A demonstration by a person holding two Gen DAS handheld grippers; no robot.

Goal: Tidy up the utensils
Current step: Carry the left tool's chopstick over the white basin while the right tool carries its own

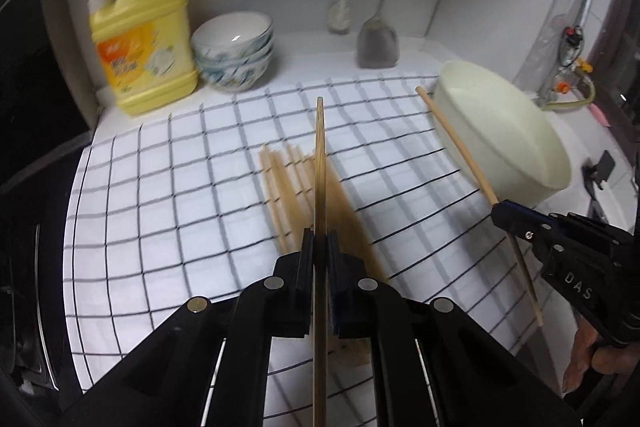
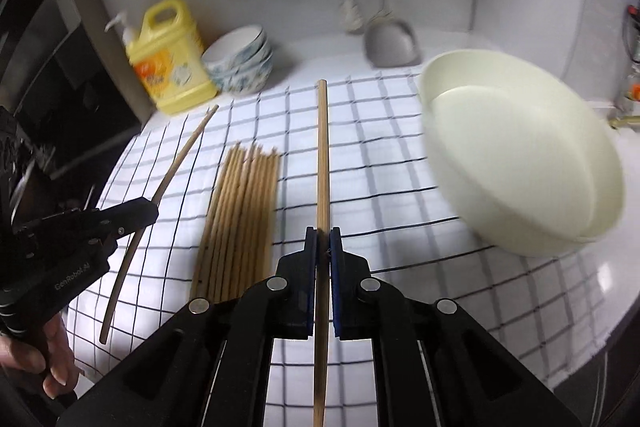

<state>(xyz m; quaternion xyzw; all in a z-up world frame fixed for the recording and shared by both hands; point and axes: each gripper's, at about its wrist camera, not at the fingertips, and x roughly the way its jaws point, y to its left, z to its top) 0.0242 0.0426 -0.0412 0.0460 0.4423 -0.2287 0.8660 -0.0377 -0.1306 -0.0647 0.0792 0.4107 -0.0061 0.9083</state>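
Note:
Each gripper holds one wooden chopstick above a white checked cloth (image 1: 168, 187) (image 2: 380, 163). My left gripper (image 1: 319, 239) is shut on a chopstick (image 1: 320, 155) that runs straight ahead between its pads. My right gripper (image 2: 323, 239) is shut on another chopstick (image 2: 322, 155). In the left wrist view the right gripper (image 1: 504, 213) shows at the right with its chopstick (image 1: 456, 143). In the right wrist view the left gripper (image 2: 150, 209) appears at the left with its chopstick (image 2: 182, 155). A bundle of several chopsticks (image 2: 240, 219) (image 1: 286, 187) lies on the cloth between them.
A cream oval tub (image 2: 520, 155) (image 1: 504, 135) stands on the cloth's right side. At the back are a yellow detergent jug (image 1: 144, 39) (image 2: 168, 59), stacked patterned bowls (image 1: 234, 51) (image 2: 240, 63) and a grey scoop (image 1: 376, 45) (image 2: 390, 43). A person's hand (image 2: 48, 359) holds the left gripper.

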